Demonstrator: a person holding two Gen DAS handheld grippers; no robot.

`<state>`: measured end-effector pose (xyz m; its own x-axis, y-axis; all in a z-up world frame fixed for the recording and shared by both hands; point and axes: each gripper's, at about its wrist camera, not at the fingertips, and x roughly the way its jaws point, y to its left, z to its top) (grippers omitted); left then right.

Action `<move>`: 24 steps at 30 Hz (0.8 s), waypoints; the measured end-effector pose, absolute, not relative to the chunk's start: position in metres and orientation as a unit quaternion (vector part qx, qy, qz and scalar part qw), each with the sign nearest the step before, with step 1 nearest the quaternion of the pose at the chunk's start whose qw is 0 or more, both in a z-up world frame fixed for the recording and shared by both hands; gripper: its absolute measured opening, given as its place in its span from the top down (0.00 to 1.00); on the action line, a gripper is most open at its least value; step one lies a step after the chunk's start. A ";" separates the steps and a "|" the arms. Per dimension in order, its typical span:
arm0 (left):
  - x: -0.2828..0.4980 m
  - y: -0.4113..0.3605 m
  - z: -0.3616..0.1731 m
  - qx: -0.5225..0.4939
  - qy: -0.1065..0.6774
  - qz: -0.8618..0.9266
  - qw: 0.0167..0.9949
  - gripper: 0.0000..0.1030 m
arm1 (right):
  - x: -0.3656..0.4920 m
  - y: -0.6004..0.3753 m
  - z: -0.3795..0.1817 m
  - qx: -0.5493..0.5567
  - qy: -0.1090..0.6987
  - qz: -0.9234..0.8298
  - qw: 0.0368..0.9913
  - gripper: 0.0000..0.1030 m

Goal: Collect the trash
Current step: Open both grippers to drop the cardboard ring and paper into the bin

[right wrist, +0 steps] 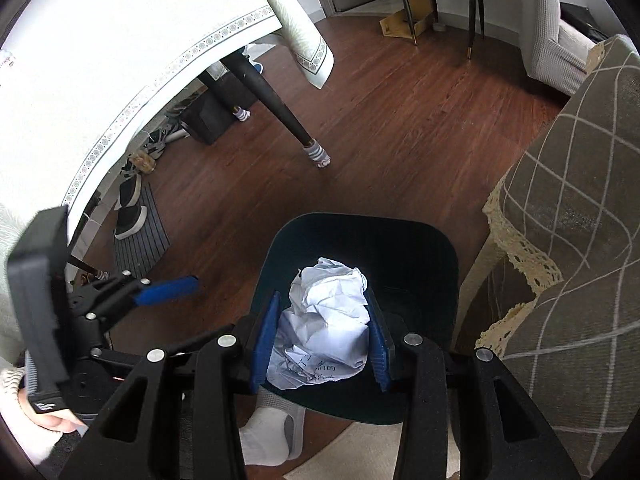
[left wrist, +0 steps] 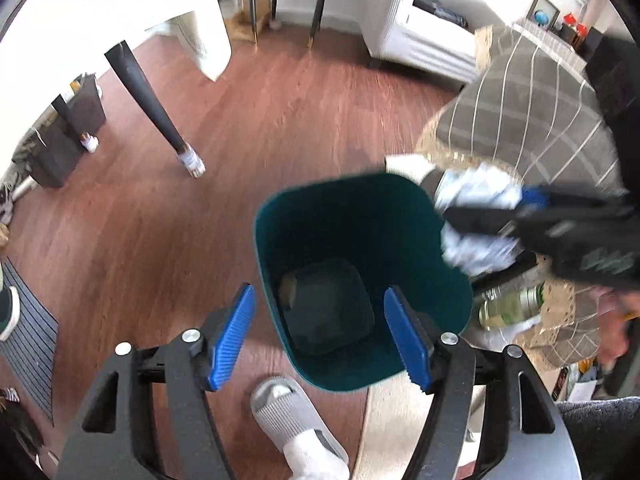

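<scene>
Right now my right gripper point(right wrist: 324, 338) is clamped on a crumpled ball of white paper point(right wrist: 328, 320) with some faint printing on it; both blue pads point(right wrist: 266, 340) press against its sides, and the paper hangs directly over the mouth of the dark teal plastic waste bin point(right wrist: 436, 248); from the left wrist view the same paper point(left wrist: 476, 216) sits just above the bin's right rim point(left wrist: 452, 280), blurred. My left gripper point(left wrist: 320, 336) stands wide apart with nothing between its ribbed blue pads point(left wrist: 234, 336); it looks down into the bin, whose floor holds something small and brownish point(left wrist: 289, 288) that I cannot identify. Seen from the right wrist camera, the left gripper point(right wrist: 168, 290) is just left of the bin, above the reddish-brown wood floor point(right wrist: 360, 140). A foot in a white sock and grey slipper point(left wrist: 296, 420) rests on the floor right beside the bin's near wall; a grey plaid cloth with cream lace trim point(right wrist: 568, 240) drapes over furniture to the right; a clear bottle with a green label point(left wrist: 512, 306) lies beside the bin under that cloth; a dark tapered table leg point(right wrist: 276, 104) with a striped sock on its foot stands further back.
</scene>
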<state>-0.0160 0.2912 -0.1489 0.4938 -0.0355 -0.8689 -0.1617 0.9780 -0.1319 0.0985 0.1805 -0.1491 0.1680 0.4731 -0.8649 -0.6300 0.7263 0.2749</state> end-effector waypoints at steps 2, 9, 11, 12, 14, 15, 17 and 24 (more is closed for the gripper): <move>-0.018 0.293 -0.138 -0.094 0.484 0.041 0.869 0.32 | 0.099 0.184 -0.157 -0.081 0.543 0.357 0.756 0.60; -0.026 0.298 -0.110 -0.092 0.444 0.031 0.891 0.42 | 0.101 0.194 -0.189 -0.105 0.570 0.339 0.741 0.60; -0.028 0.299 -0.103 -0.092 0.438 0.028 0.894 0.45 | 0.101 0.197 -0.197 -0.117 0.575 0.334 0.738 0.59; -0.028 0.298 -0.101 -0.092 0.436 0.025 0.895 0.50 | 0.101 0.198 -0.201 -0.123 0.578 0.331 0.736 0.59; -0.027 0.300 -0.099 -0.096 0.436 0.019 0.895 0.58 | 0.102 0.201 -0.209 -0.131 0.583 0.326 0.733 0.58; -0.027 0.300 -0.098 -0.098 0.435 0.016 0.895 0.61 | 0.102 0.200 -0.213 -0.135 0.585 0.323 0.732 0.58; -0.027 0.300 -0.094 -0.104 0.432 0.012 0.896 0.63 | 0.100 0.199 -0.220 -0.149 0.589 0.312 0.730 0.57; -0.028 0.300 -0.075 -0.120 0.409 -0.002 0.905 0.65 | 0.097 0.193 -0.234 -0.184 0.594 0.294 0.726 0.38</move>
<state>-0.0279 0.3003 -0.0752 0.6662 -0.1023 -0.7387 -0.0936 0.9713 -0.2189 0.0969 0.1930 -0.2339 0.1211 0.2094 -0.9703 -0.6454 0.7593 0.0834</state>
